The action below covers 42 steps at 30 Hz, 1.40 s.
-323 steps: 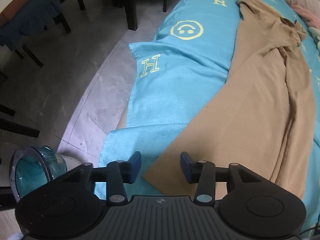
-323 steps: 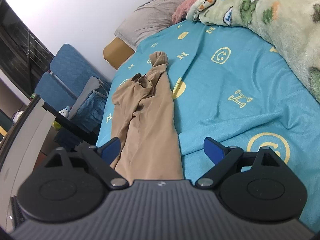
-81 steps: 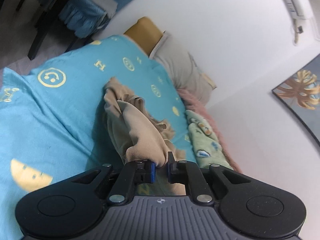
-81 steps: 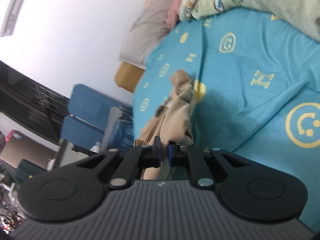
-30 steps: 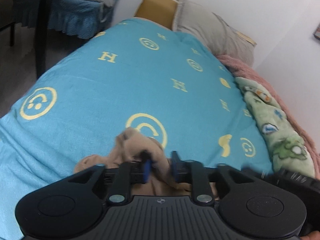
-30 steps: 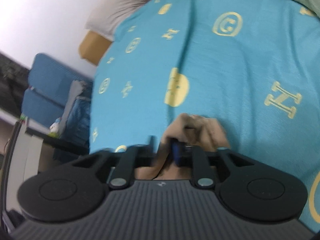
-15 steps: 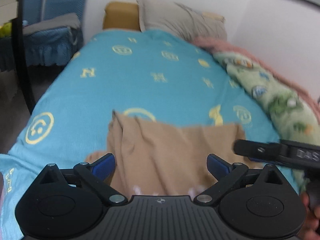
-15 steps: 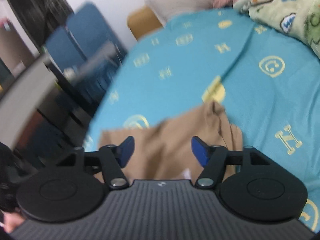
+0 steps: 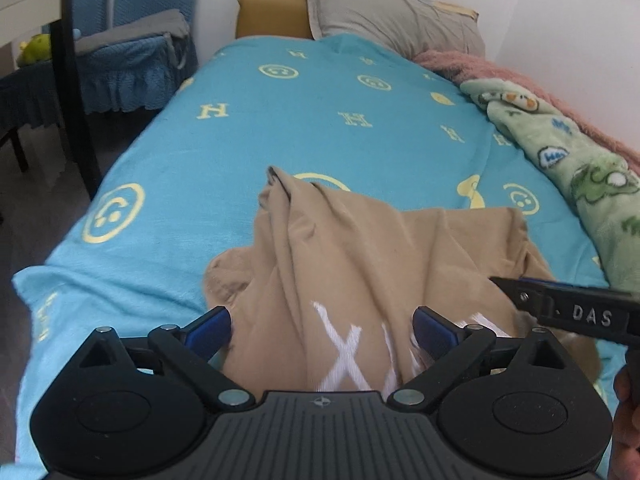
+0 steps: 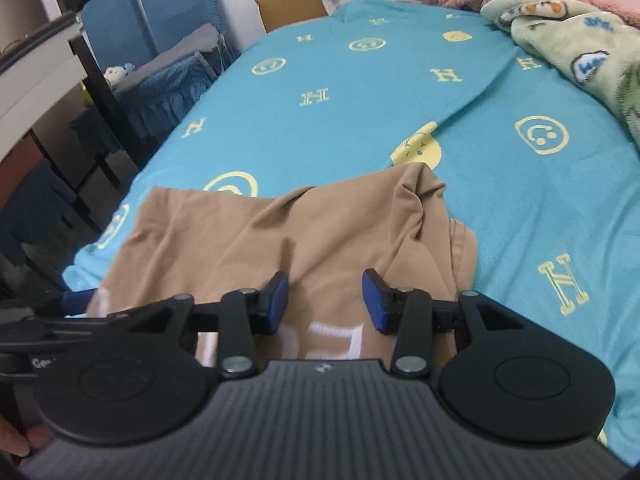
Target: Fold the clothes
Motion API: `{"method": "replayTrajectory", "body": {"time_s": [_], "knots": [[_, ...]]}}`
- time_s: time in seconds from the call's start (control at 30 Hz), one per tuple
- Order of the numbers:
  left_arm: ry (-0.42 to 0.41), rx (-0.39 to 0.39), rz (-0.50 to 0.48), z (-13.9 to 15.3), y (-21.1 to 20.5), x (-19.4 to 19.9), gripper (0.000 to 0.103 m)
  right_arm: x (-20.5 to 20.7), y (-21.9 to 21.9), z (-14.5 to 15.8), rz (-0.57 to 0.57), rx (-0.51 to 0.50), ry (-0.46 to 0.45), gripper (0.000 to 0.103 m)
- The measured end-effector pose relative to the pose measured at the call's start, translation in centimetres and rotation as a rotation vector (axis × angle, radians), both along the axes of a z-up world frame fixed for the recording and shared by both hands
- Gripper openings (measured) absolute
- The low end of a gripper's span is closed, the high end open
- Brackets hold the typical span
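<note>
Both sets of jaws are spread wide with nothing between them. The left gripper (image 9: 322,330) hangs over the near part of the tan garment (image 9: 360,264), low in the frame, and the right gripper (image 10: 324,298) does the same in its own view, with cloth showing through the gap but not pinched. You can also see the right gripper poking in from the right edge of the left view, a bit of a hand behind it.

As for progress: the garment sits on the bed (image 9: 240,140), lower middle of both frames, doubled over itself into a shorter, wide shape rather than laid out long. So at least one fold looks to be in it. It's not tidy though. One corner sticks up in a peak at the far edge, ridges run diagonally across the top layer, and a rounded bit of a lower layer pokes out at the left side in the left view. I'd guess smoothing and another fold or two remain, but that's a judgement call.

Looks-wise it's thin, soft, drapey tan fabric with big white letters near the grippers, partly hidden by them.
</note>
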<state>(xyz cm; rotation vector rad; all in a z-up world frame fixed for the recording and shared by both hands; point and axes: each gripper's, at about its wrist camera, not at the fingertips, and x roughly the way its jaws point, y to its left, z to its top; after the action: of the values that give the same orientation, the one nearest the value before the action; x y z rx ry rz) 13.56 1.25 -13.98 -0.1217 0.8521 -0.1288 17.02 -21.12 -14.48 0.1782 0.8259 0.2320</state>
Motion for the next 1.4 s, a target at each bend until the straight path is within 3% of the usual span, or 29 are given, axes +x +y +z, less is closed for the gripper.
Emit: {"method": "replayTrajectory", "body": {"time_s": [0.13, 0.27, 0.37, 0.5, 0.6, 0.67, 0.7, 0.8, 0.9, 1.1, 1.17, 1.23, 1.33, 1.4], "knots": [[-0.038, 0.02, -0.013, 2.0, -0.4, -2.4, 0.099, -2.8, 0.6, 0.9, -0.008, -0.04, -0.017, 0.044], [-0.003, 0.109, -0.02, 1.2, -1.1, -3.4, 0.099, -4.4, 1.0, 0.6, -0.024, -0.076, -0.014, 0.044], [0.027, 0.15, -0.032, 0.2, -1.5, -3.3, 0.099, -4.6, 0.1, 0.7, -0.061, -0.011, 0.001, 0.044], [0.029, 0.106, -0.003, 0.7, -0.7, -4.0, 0.098, -4.9, -1.0, 0.8, -0.109, 0.077, 0.021, 0.044], [0.014, 0.065, 0.022, 2.1, 0.3, -4.4, 0.098, -5.9, -3.4, 1.3, -0.185, 0.261, 0.053, 0.054], [-0.013, 0.011, 0.043, 3.9, 1.3, -5.0, 0.098, -6.8, -4.8, 1.8, -0.218, 0.385, 0.064, 0.076], [-0.032, -0.024, 0.057, 4.9, 1.9, -5.3, 0.098, -7.4, -5.4, 2.0, -0.228, 0.438, 0.061, 0.092], [-0.072, -0.128, 0.08, 7.1, 3.4, -6.2, 0.1, -8.8, -6.4, 1.7, -0.254, 0.576, 0.085, 0.09], [-0.047, -0.246, 0.078, 7.7, 4.2, -6.7, 0.1, -9.3, -6.9, -0.2, -0.302, 0.716, 0.183, 0.091], [0.2, -0.597, 0.066, 3.0, 4.7, -5.1, 0.1, -8.4, -7.1, -5.1, -0.471, 0.86, 0.341, 0.091], [0.292, -0.699, 0.082, 0.4, 4.5, -4.1, 0.099, -8.0, -7.0, -6.4, -0.523, 0.889, 0.364, 0.08], [0.347, -0.768, 0.122, -1.7, 4.5, -3.2, 0.097, -7.5, -6.7, -6.4, -0.549, 0.871, 0.344, 0.056], [0.395, -0.838, 0.18, -4.0, 4.6, -2.4, 0.095, -7.3, -6.4, -5.8, -0.559, 0.84, 0.301, 0.032], [0.417, -0.872, 0.202, -5.3, 4.7, -2.1, 0.091, -7.5, -6.0, -4.9, -0.527, 0.816, 0.251, 0.025]]}}
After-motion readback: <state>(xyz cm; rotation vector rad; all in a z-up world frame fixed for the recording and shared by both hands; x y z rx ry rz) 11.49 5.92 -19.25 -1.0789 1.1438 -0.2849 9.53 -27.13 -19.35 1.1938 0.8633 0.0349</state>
